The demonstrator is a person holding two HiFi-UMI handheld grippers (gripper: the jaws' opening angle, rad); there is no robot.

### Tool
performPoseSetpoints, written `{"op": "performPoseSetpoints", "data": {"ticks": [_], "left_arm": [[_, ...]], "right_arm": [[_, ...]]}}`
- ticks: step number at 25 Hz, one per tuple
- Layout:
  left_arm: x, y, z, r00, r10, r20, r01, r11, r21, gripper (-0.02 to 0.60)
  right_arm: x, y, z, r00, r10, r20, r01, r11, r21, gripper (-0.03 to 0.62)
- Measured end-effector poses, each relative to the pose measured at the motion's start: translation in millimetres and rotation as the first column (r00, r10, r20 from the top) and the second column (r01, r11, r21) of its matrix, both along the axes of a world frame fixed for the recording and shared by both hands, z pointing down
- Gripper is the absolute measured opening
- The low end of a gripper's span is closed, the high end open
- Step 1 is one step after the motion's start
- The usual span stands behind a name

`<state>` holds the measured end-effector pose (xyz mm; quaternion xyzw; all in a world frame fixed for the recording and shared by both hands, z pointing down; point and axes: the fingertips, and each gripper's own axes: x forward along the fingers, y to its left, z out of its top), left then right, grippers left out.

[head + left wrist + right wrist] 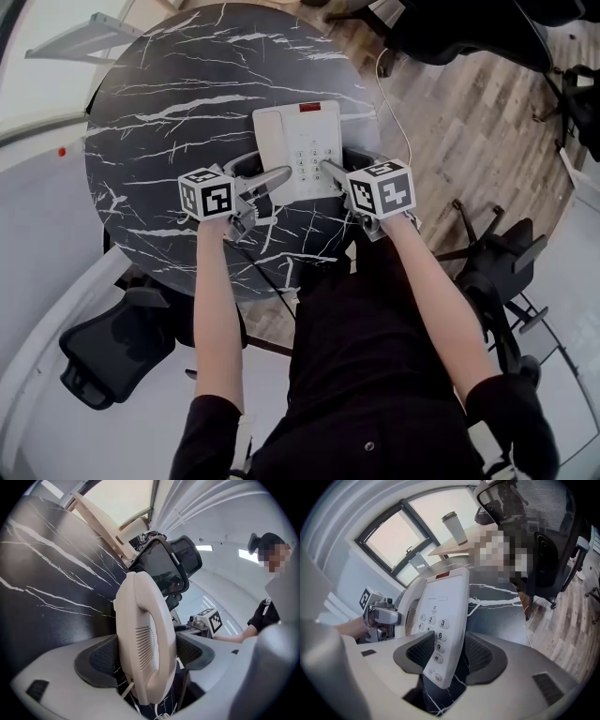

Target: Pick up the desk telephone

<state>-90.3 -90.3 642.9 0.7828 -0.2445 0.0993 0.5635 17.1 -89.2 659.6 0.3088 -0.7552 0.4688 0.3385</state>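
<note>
Left gripper (267, 174) clamps the handset (145, 639), right gripper (337, 171) clamps the telephone base (443, 616) (keypad edge); lifting clear of the marble table (159, 112) apparently remains

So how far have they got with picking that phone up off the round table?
Done: both grippers are at the desk telephone, one on each side. In hand: the left gripper clamps the handset and the right gripper clamps the keypad edge. Left: lifting it clear of the marble table. I cannot tell whether it has left the surface yet.
</note>
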Motion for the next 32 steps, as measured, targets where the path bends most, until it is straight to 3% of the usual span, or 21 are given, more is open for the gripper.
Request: {"op": "performPoseSetpoints", "data": {"ticks": [22,32], "left_arm": [[2,6,-5,0.997,-0.068,0.045,0.069,0.998,-0.01,0.388],[10,11,-25,0.992,-0.126,0.01,0.126,0.992,-0.027,0.387]], "right_arm": [[2,5,-3,0.999,0.022,0.027,-0.021,0.999,-0.045,0.183],[12,6,-26,1.0,0.011,0.024,-0.011,1.0,-0.021,0.179]]}}
